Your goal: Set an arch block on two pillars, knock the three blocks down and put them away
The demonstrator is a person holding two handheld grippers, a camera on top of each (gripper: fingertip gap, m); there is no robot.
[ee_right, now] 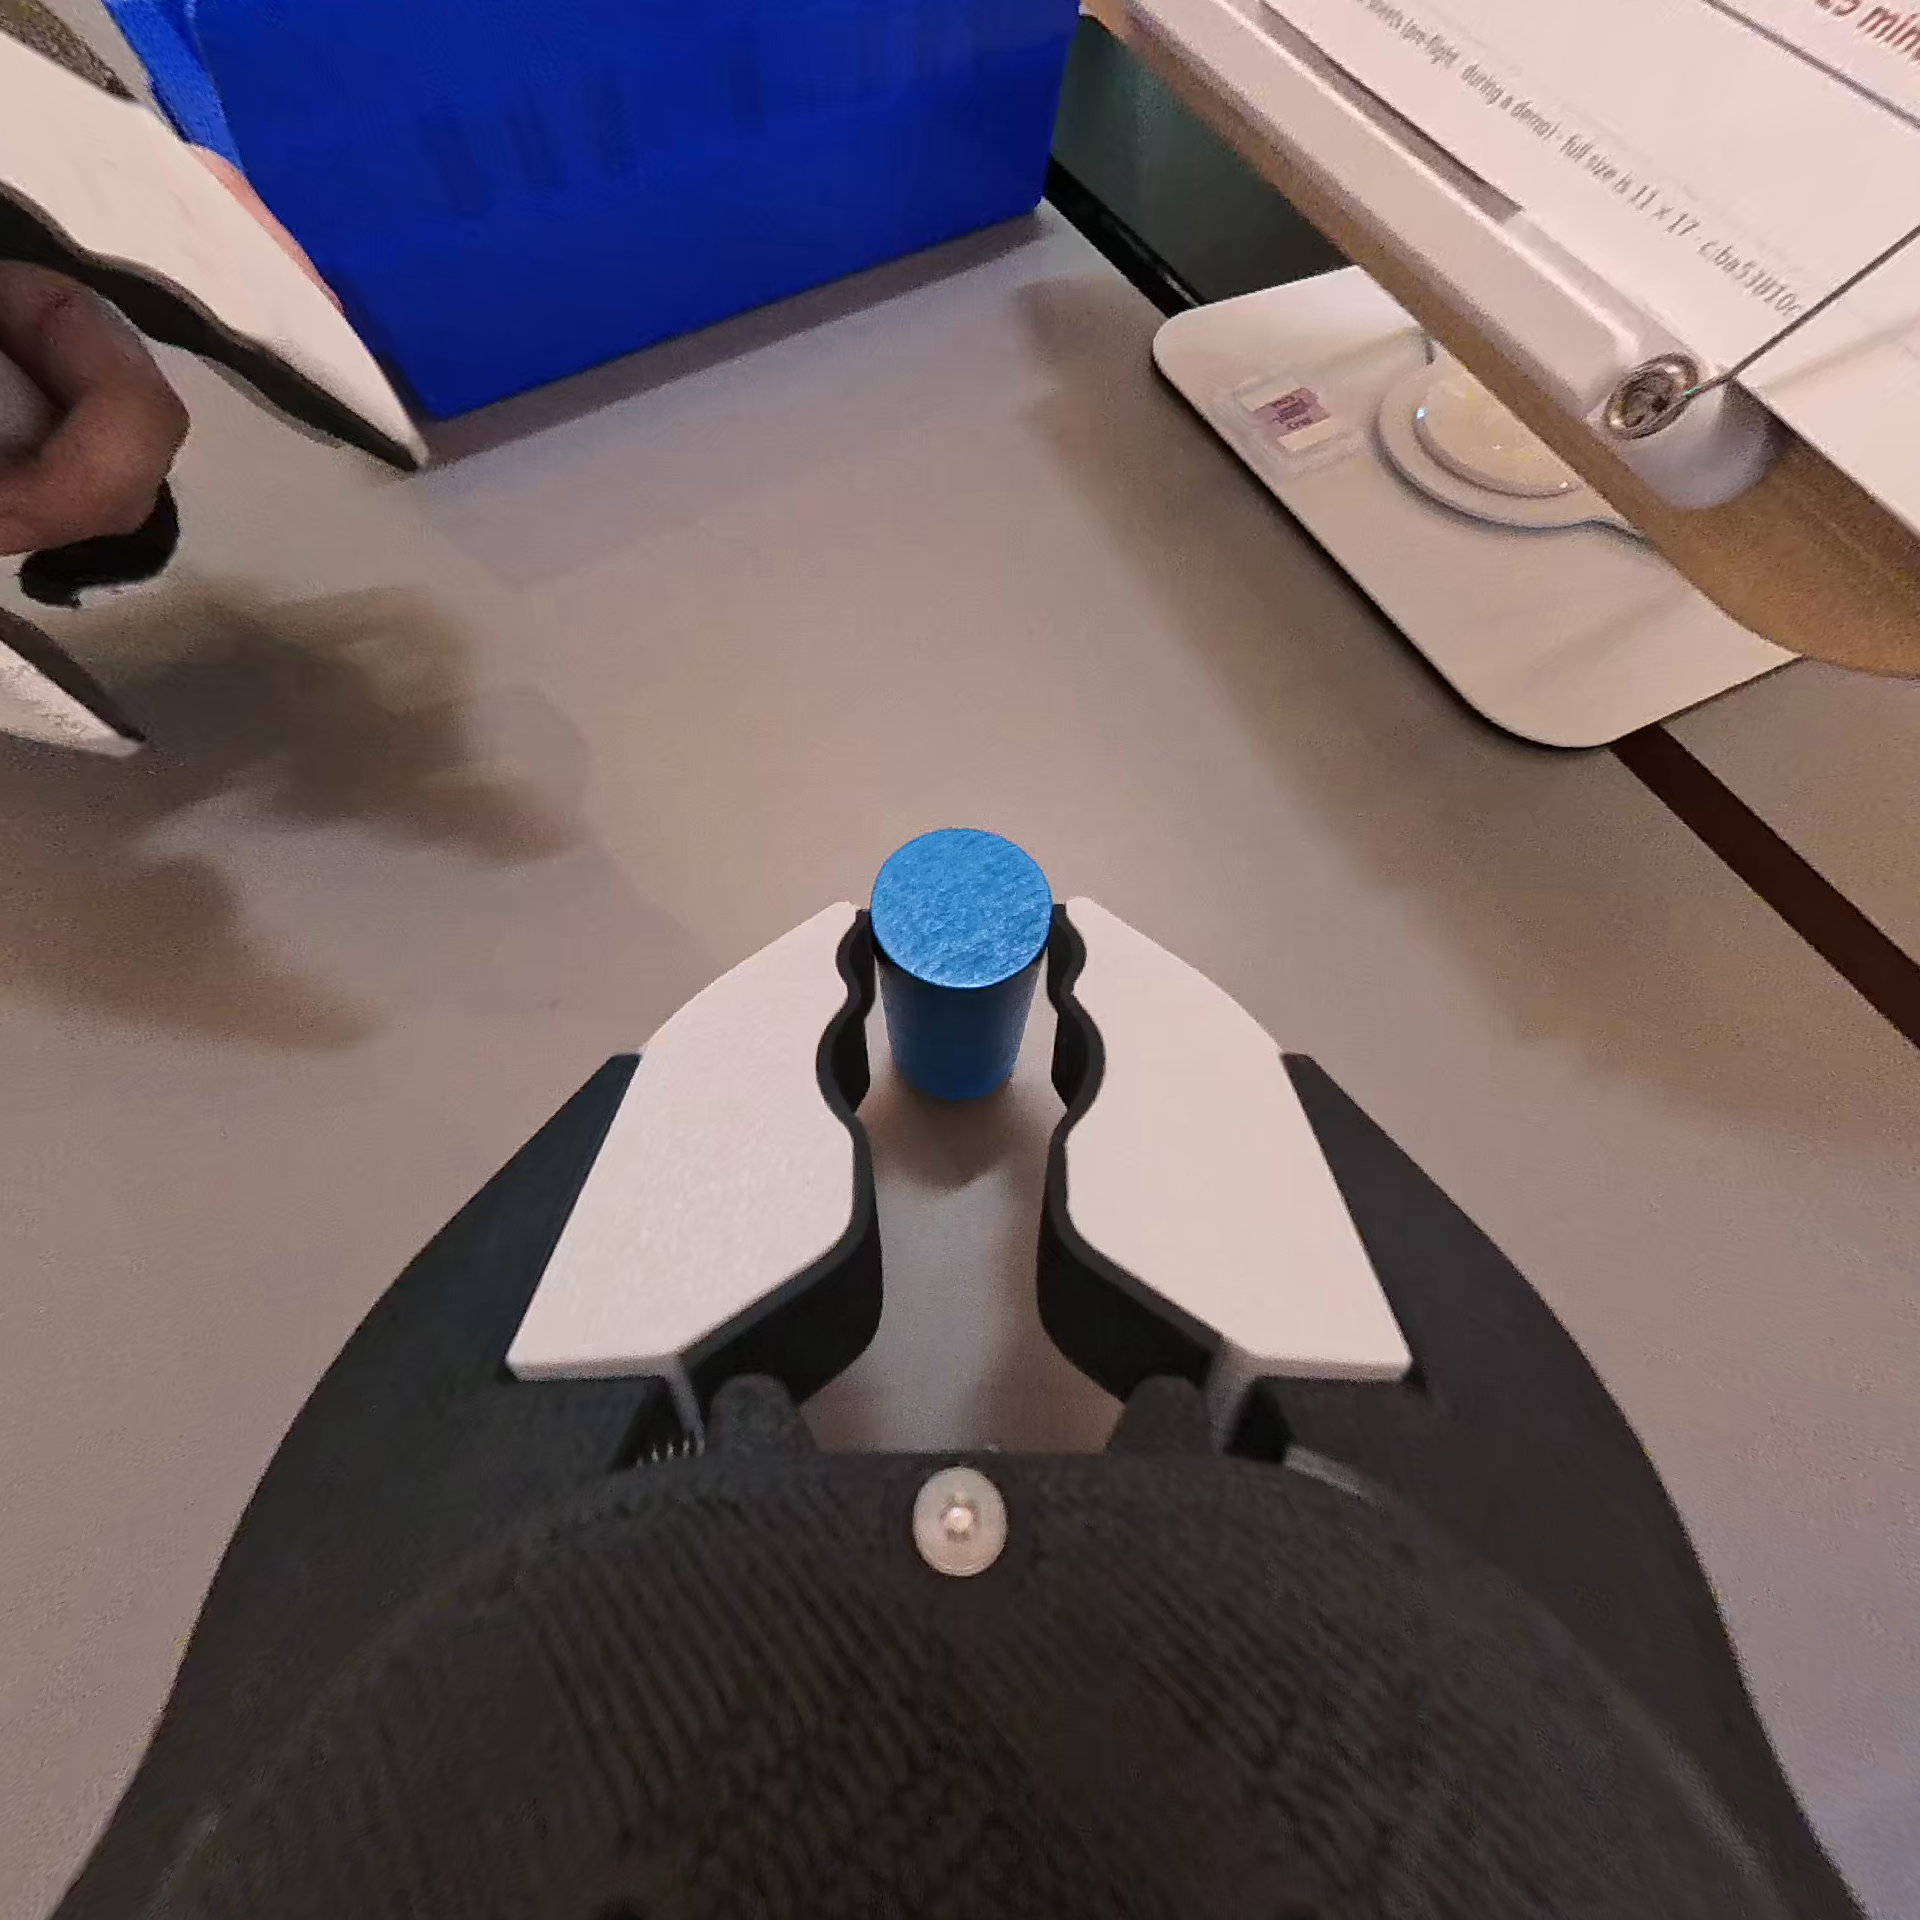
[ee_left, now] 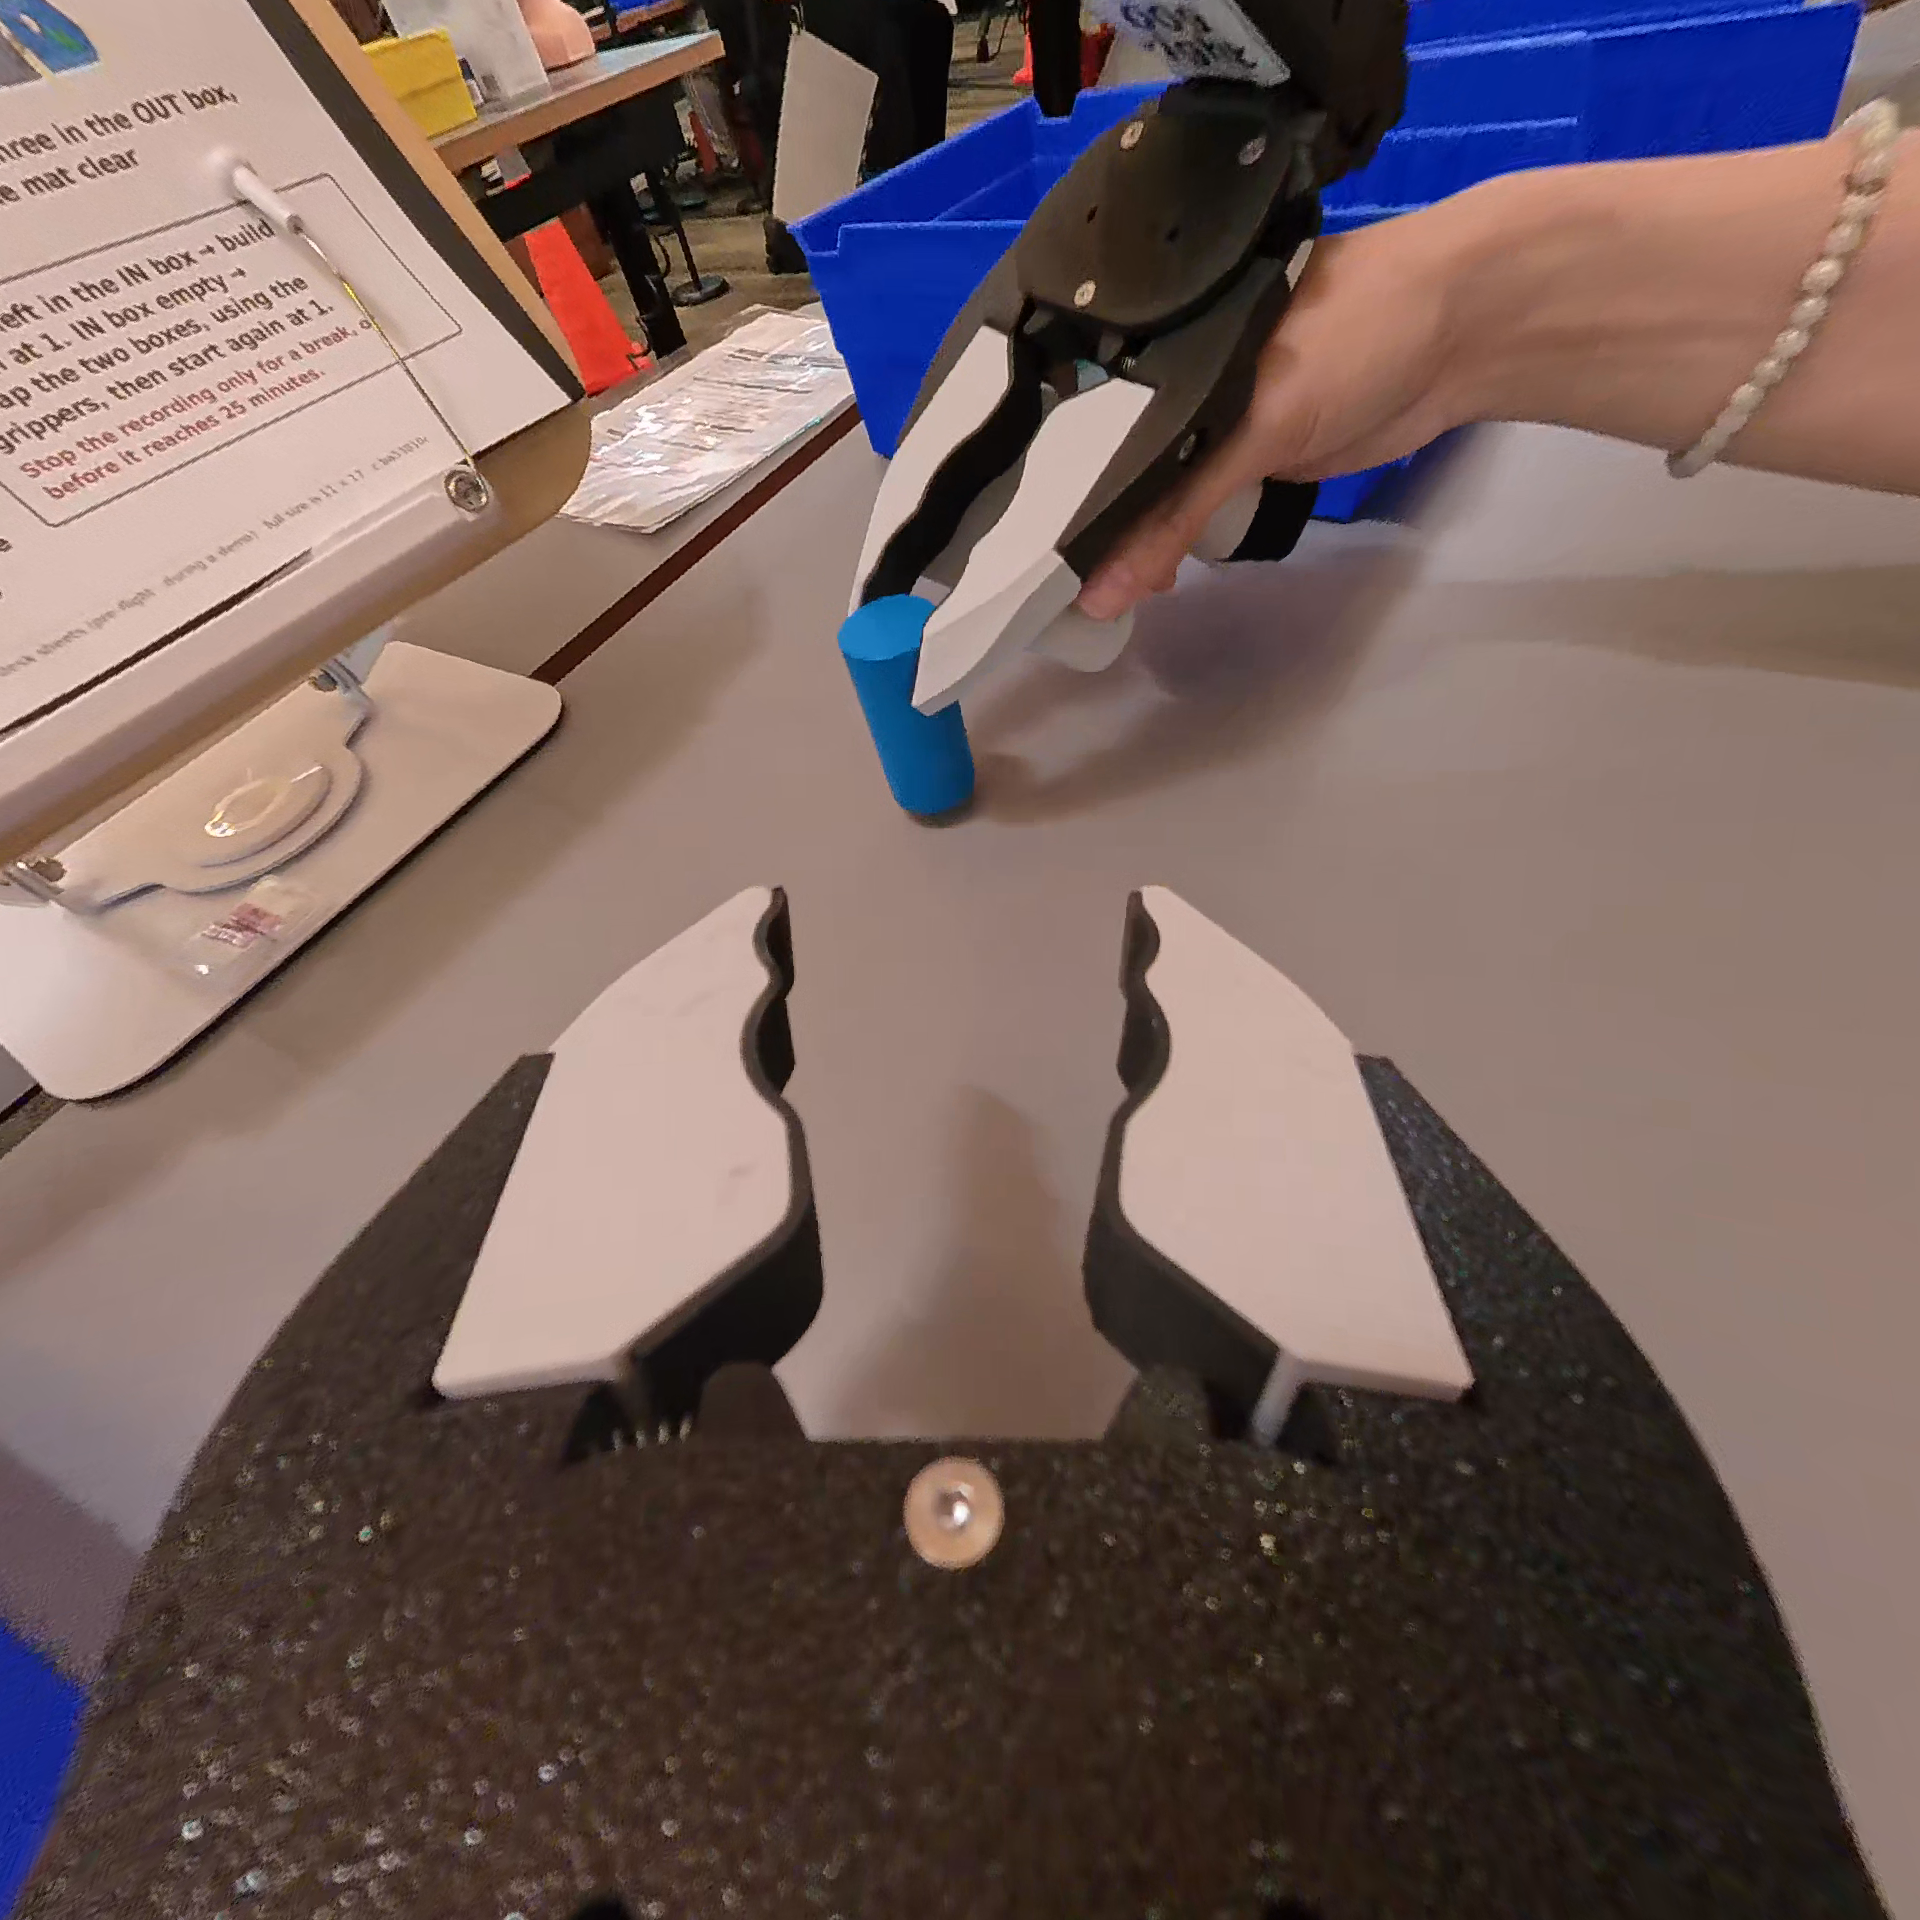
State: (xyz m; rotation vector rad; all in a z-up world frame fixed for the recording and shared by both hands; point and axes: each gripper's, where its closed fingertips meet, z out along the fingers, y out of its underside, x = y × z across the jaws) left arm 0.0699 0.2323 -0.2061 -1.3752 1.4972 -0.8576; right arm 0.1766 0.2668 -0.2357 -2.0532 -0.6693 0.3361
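A blue cylinder [ee_left: 914, 727] stands on the grey table mat [ee_left: 1455, 935], leaning slightly. My right gripper [ee_left: 899, 649] is shut on its upper end, held from the right by a hand with a bead bracelet. In the right wrist view the cylinder [ee_right: 956, 914] sits between the tips of the right gripper [ee_right: 961, 914], and both pads touch its sides. My left gripper [ee_left: 956, 904] is open and empty, low over the mat, a short way in front of the cylinder. It also shows at the upper left of the right wrist view [ee_right: 275, 597].
Blue plastic bins [ee_left: 1558, 156] stand at the back right of the left wrist view, and one [ee_right: 623, 208] lies beyond the cylinder in the right wrist view. A tilted instruction board [ee_left: 208, 364] on a white base [ee_left: 312, 831] stands at the table's left edge. Sleeved papers [ee_left: 717, 416] lie behind it. The tips of one gripper are about 12 cm away from the tips of the other.
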